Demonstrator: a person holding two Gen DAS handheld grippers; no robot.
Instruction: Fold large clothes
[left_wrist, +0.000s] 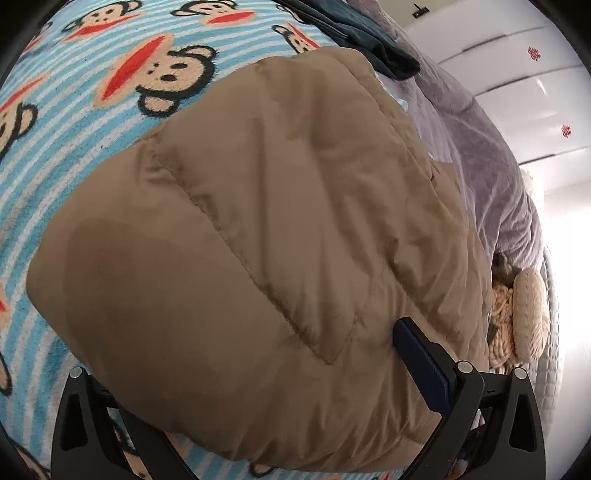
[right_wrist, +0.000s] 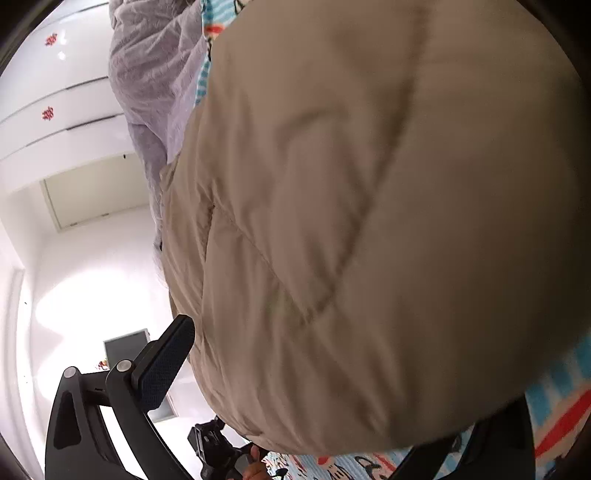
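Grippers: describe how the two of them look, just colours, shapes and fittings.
Both are matte black plastic. The left gripper has angular finger arms with triangular cut-outs, round silver pivot pins, and a dark navy, finely textured rectangular pad. The right gripper matches it: black frame, silver pins, a navy dotted pad. No cables or markings show on either.

tan puffer jacket (left_wrist: 258, 240) fills the space between both grippers' fingers; striped monkey blanket (left_wrist: 74, 122) lies bare at left, grey bedding (left_wrist: 480, 147) crowding the right.

tan quilted jacket (right_wrist: 369, 221) bulges between the wide-spread fingers of the right gripper (right_wrist: 314, 387), over monkey-print blanket (right_wrist: 554, 398).
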